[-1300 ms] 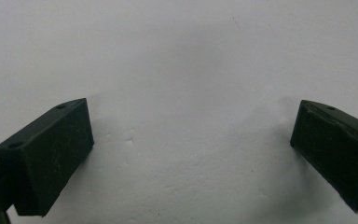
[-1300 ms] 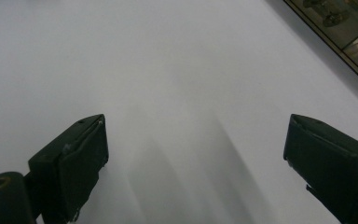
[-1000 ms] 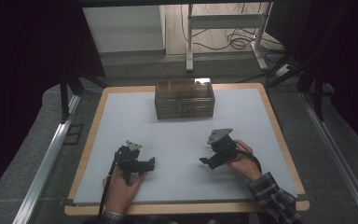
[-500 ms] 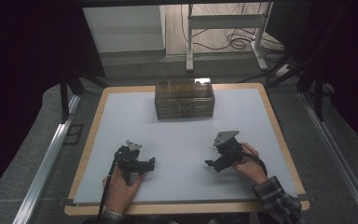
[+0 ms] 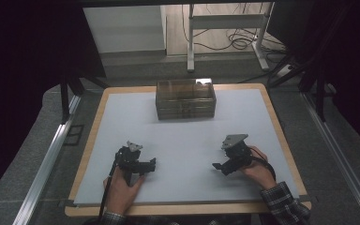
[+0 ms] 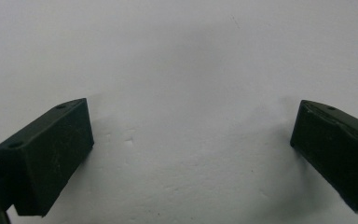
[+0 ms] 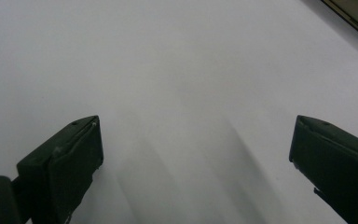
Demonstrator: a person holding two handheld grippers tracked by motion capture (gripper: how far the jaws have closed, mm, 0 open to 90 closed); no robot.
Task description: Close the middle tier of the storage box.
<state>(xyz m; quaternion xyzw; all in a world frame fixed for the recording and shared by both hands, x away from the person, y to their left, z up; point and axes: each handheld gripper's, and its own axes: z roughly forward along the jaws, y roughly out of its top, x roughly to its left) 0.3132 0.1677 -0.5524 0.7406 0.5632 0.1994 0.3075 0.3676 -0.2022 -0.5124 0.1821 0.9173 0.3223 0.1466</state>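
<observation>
I hold the left gripper [image 5: 151, 164] low over the near left part of the white table surface [image 5: 183, 140]; its jaws stand wide apart with nothing between them, and the left gripper view shows bare white surface ahead. I hold the right gripper [image 5: 217, 167] over the near right part, jaws likewise spread and empty. The brown box [image 5: 185, 99] sits at the far middle of the table, well apart from both grippers; its corner appears at the upper right of the right gripper view
</observation>
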